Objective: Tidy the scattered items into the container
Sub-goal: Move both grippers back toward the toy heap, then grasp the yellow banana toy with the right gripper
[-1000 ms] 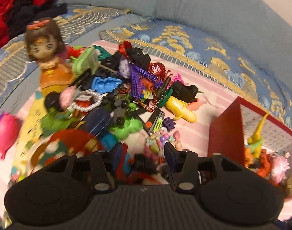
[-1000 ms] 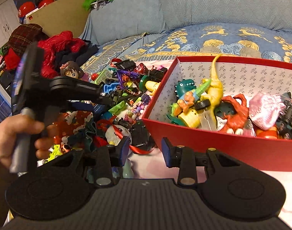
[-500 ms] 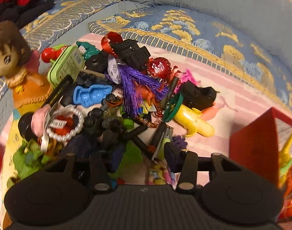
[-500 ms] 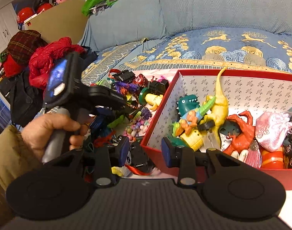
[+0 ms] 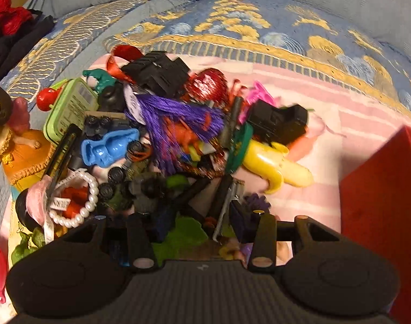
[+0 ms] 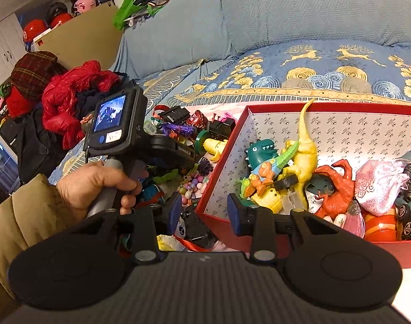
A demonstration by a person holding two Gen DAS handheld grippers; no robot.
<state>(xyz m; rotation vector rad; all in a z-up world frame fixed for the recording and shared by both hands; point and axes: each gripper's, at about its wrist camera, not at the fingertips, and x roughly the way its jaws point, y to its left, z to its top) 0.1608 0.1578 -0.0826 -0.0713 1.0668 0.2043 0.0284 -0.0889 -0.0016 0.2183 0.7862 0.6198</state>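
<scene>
A heap of small toys lies on a pink cloth: a purple tassel (image 5: 178, 113), a blue figure (image 5: 108, 148), a yellow banana toy (image 5: 275, 164), a pearl bracelet (image 5: 78, 202), black blocks (image 5: 156, 73). My left gripper (image 5: 197, 224) is open and empty, low over the near part of the heap above a green piece (image 5: 183, 235). The red box (image 6: 327, 108) holds dinosaurs and other toys; its red corner (image 5: 381, 202) shows in the left wrist view. My right gripper (image 6: 204, 210) is open and empty, at the box's near left corner.
A doll in an orange dress (image 5: 13, 140) stands left of the heap. A blue patterned sofa cover (image 6: 313, 75) lies behind. Red and dark clothes (image 6: 70, 94) are piled at left. The hand holding the left gripper (image 6: 97, 183) is left of the right gripper.
My left gripper has moved forward and lower over the toy heap, away from the box. The right gripper has shifted slightly toward the box corner. Both stay open.
</scene>
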